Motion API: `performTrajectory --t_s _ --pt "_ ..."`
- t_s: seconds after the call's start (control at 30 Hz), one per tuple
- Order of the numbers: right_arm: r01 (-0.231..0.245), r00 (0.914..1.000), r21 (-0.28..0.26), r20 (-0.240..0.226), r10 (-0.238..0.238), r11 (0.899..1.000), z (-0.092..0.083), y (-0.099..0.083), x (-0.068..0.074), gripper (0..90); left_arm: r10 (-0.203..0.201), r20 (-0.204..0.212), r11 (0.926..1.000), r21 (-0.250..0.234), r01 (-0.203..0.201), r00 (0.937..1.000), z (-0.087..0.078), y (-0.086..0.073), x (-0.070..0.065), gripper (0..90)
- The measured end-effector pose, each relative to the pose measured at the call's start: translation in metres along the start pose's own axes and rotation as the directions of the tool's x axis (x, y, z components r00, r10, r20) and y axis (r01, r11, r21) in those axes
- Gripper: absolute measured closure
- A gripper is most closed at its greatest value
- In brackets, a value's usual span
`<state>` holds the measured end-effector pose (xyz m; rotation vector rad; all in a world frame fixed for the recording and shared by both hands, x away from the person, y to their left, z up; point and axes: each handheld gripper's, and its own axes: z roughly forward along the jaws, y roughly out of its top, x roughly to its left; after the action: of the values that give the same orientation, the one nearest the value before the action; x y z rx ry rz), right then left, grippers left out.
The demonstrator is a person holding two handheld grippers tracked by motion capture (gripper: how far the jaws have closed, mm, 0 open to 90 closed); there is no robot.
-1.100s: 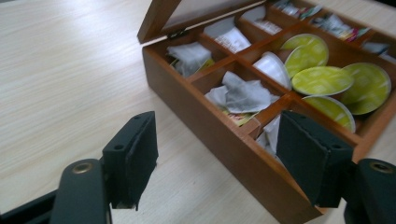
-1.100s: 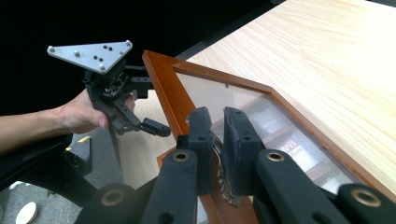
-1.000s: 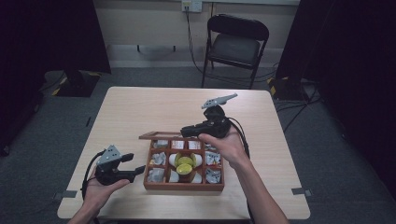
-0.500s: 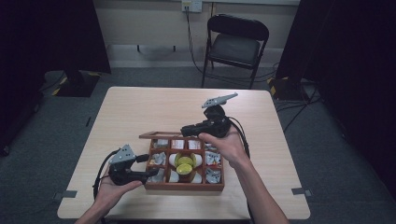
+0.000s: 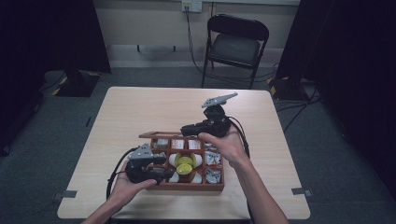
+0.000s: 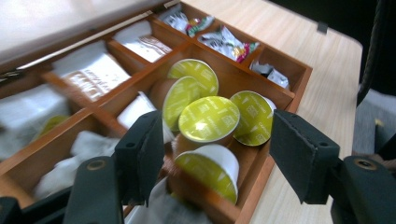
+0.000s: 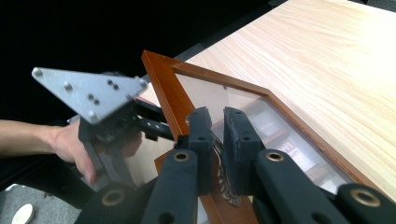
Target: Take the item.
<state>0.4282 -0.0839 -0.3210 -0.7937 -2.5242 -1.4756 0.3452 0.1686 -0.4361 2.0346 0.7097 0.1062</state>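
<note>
A wooden compartment box (image 5: 187,187) sits at the table's near edge, with its glass lid (image 7: 163,88) raised. My right gripper (image 5: 184,129) is shut on the lid's small metal handle (image 7: 225,189) and holds the lid up. Several yellow-green capsules (image 6: 208,120) fill the box's middle compartment (image 5: 185,163). My left gripper (image 6: 217,158) hovers at the box's left side, level with them. Its jaws have just been closing and stand on either side of the capsules with gaps showing, touching none. In the high view the left gripper (image 5: 164,167) reaches over the left compartments.
The other compartments hold white sachets (image 6: 91,72) and foil packets (image 6: 226,42). The light wooden table (image 5: 154,107) extends bare beyond the box. A black folding chair (image 5: 236,42) stands behind the table. The left gripper's grey plate (image 7: 88,93) shows near the lid.
My left gripper has moved right from the table's near left to the box, over its left compartments. The right gripper and the lid have stayed still.
</note>
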Motion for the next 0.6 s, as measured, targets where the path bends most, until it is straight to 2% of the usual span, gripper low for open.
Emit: performTrajectory --t_s 0.03,0.07,0.1,0.13,0.17,0.27,0.3,0.47,0.5,0.53,0.57,0.6 --pt "0.0 1.0 0.0 0.0 0.0 1.0 0.0 0.0 0.0 82.2 0.001 0.01 1.0 -0.001 -0.001 1.0 0.007 0.005 -0.003 36.0" --pt "0.0 1.0 0.0 0.0 0.0 1.0 0.0 0.0 0.0 82.2 0.001 0.01 1.0 -0.001 -0.001 1.0 0.007 0.005 -0.003 36.2" --pt "0.0 1.0 0.0 0.0 0.0 1.0 0.0 0.0 0.0 82.2 0.01 0.017 0.9998 0.016 -0.01 0.9998 0.014 0.007 -0.007 36.6" --pt "0.0 1.0 0.0 0.0 0.0 1.0 0.0 0.0 0.0 82.2 0.01 0.017 0.9998 0.016 -0.01 0.9998 0.014 0.007 -0.007 36.8" --pt "0.002 1.0 0.0 -0.001 -0.002 1.0 0.0 0.0 0.0 82.2 0.037 0.017 0.9985 0.041 -0.038 0.9992 0.021 0.009 -0.009 37.5" --pt "0.002 1.0 0.001 -0.003 -0.002 1.0 0.0 0.0 0.0 82.2 0.039 0.017 0.9982 0.045 -0.039 0.9991 0.026 0.011 -0.01 38.1" --pt "0.001 1.0 0.001 -0.003 -0.001 1.0 0.0 0.0 0.0 82.2 0.041 0.026 0.9967 0.069 -0.042 0.9988 0.032 0.011 -0.01 38.0" --pt "0.002 1.0 0.001 -0.004 -0.002 1.0 0.0 0.0 -0.001 82.2 0.035 0.02 0.9953 0.089 -0.037 0.9992 0.038 0.012 -0.007 37.4" --pt "0.001 1.0 0.002 -0.004 -0.001 1.0 0.0 0.001 -0.001 82.3 0.033 0.009 0.9922 0.12 -0.034 0.9994 0.041 0.011 -0.005 37.4" --pt "0.001 1.0 0.002 -0.004 -0.001 1.0 0.0 0.001 -0.001 82.3 0.033 0.009 0.9922 0.12 -0.034 0.9994 0.041 0.011 -0.005 37.4" --pt "0.002 1.0 0.003 -0.004 -0.002 1.0 0.0 0.001 0.0 82.3 0.006 -0.005 0.989 0.148 -0.005 1.0 0.044 0.01 -0.003 37.4" --pt "0.002 1.0 0.002 -0.004 -0.002 1.0 0.0 0.001 0.0 82.2 0.006 -0.005 0.989 0.148 -0.005 1.0 0.044 0.01 -0.003 37.4"
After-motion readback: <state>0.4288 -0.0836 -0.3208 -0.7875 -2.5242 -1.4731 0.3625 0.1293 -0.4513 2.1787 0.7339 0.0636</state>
